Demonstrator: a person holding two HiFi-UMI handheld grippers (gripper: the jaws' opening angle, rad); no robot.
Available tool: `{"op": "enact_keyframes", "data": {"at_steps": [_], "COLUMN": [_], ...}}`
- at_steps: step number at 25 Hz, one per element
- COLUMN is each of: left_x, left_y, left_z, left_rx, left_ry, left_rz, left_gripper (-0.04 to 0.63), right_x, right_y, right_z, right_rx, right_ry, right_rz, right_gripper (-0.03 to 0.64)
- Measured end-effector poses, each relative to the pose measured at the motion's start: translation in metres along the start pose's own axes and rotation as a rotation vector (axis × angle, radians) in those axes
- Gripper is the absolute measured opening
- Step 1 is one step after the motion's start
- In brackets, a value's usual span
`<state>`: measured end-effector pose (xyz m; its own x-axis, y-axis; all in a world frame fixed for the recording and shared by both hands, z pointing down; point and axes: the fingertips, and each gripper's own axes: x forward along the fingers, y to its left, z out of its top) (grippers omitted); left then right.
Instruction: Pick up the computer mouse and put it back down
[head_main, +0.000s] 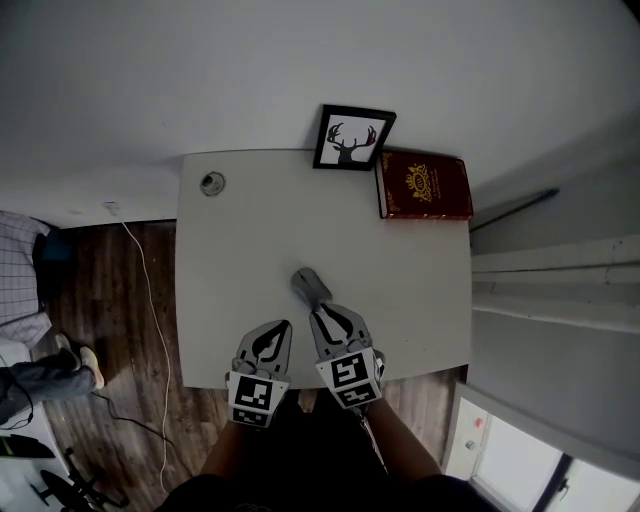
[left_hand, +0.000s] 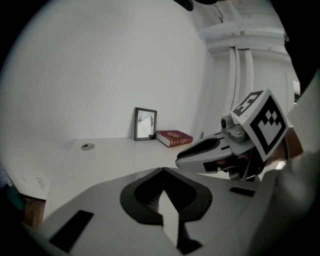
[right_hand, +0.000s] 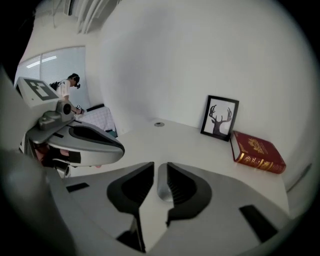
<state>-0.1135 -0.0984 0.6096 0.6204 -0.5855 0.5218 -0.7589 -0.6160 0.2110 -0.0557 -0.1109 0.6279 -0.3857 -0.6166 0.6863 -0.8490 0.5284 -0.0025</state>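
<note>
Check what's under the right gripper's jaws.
The grey computer mouse lies on the white table, just beyond the tips of the right gripper. In the right gripper view the jaws cover all but a sliver.

grey left tool (head_main: 283, 326), right tool (head_main: 318, 313), checkered marker cubes (head_main: 252, 397)

The head view looks steeply down from above the tabletop's (head_main: 250, 250) near edge, taking in the whole top. Both gripper views ride low over that edge, facing the far edge. They share the framed picture (left_hand: 145, 124) and red book (right_hand: 257, 151) at the far right corner.
</note>
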Motion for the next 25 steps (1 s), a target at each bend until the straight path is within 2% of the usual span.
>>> {"op": "enact_keyframes", "data": {"at_steps": [2,12,18,25], "left_x": [0.002,0.006,0.004,0.0], "left_y": [0.004,0.013,0.016,0.02], "left_z": [-0.003,-0.015,-0.019,-0.02], "left_rx": [-0.001,-0.003,-0.012,-0.026], "left_ry": [0.009,0.043,0.045,0.041], "left_rz": [-0.006,-0.032,-0.03,-0.02], "left_gripper": [0.0,0.0,0.0,0.0], "right_x": [0.011,0.058,0.076,0.088], "right_y": [-0.001,-0.013,-0.013,-0.014], "right_z": [-0.007,-0.033,-0.042,-0.054], "right_rx": [0.002,-0.01,-0.017,-0.002], "right_ry": [0.042,0.22,0.27,0.327], "right_rz": [0.015,0.058,0.079,0.088], "right_gripper": [0.149,0.269,0.298,0.301]}}
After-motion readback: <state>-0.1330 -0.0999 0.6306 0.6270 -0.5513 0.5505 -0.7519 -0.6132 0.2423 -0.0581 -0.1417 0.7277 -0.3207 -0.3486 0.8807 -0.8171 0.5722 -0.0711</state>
